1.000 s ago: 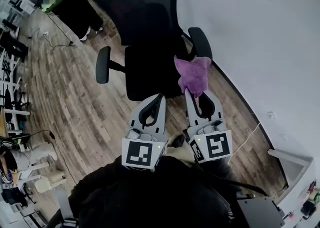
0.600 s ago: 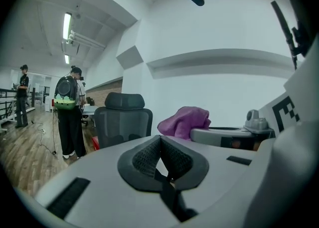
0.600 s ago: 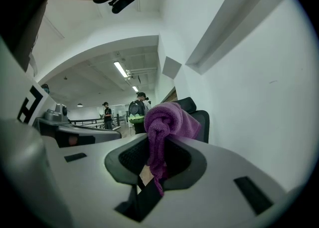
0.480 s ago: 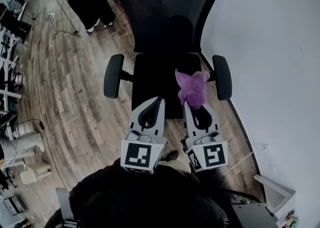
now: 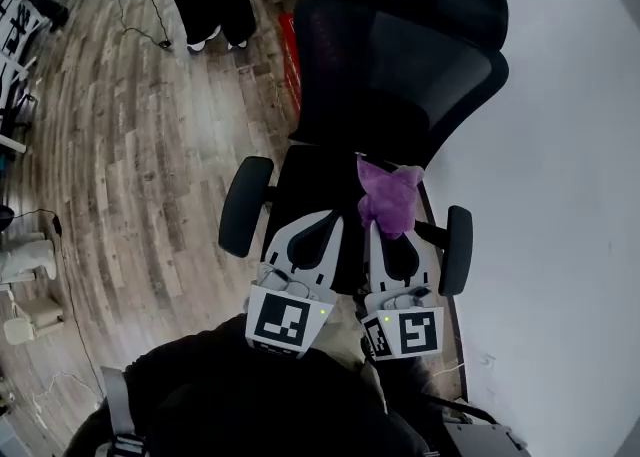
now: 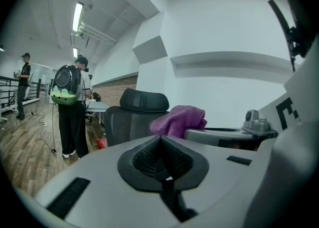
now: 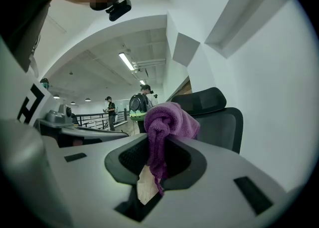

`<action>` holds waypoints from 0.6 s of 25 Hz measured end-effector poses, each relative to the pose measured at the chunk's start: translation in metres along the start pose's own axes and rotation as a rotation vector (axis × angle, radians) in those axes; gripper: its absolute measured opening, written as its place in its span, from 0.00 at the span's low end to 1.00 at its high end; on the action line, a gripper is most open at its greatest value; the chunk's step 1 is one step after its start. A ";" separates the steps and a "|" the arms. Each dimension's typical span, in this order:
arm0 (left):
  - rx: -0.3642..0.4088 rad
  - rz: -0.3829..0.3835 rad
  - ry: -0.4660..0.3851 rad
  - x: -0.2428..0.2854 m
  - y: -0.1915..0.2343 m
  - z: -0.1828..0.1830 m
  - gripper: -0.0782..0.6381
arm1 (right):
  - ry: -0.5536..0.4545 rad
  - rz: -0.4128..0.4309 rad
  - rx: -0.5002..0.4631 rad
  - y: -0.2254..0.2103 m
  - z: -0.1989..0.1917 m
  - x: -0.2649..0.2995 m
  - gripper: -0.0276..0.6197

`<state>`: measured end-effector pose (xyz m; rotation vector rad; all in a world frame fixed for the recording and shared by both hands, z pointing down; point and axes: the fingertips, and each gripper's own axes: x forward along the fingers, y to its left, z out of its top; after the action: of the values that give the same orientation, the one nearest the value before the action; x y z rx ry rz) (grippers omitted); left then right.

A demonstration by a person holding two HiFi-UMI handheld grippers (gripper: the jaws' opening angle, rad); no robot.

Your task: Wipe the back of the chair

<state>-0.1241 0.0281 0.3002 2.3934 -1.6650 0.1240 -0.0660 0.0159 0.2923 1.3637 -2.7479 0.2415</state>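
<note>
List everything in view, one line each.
office chair: one, black, mesh back and headrest, beside the wall
armrests: two, black, either side of the chair
cloth: one, purple, bunched above the chair's right side
bystanders: two, dark clothes, standing beyond the chair
backpack: one, green and black, on one bystander
red object: one, on the floor behind the chair, unidentifiable
floor: wood planks, left
wall: white, right
left gripper: grey, fingers shut, empty
right gripper: grey, shut on the cloth

Wall (image 5: 560, 195) close beside chair back (image 5: 400, 75)
</note>
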 end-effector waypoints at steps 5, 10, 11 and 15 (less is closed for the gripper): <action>-0.011 0.015 0.001 0.030 0.026 0.025 0.11 | -0.007 -0.019 -0.024 -0.017 0.037 0.034 0.16; 0.011 0.068 -0.034 0.049 0.035 0.044 0.11 | -0.038 0.005 -0.025 -0.038 0.051 0.055 0.16; 0.014 0.077 -0.028 0.050 0.035 0.043 0.11 | -0.038 0.013 -0.021 -0.040 0.051 0.056 0.16; 0.005 0.093 -0.032 0.064 0.025 0.065 0.11 | -0.029 0.037 -0.015 -0.053 0.068 0.060 0.16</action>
<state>-0.1286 -0.0541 0.2535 2.3335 -1.7930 0.1054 -0.0592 -0.0744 0.2388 1.3238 -2.7953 0.2035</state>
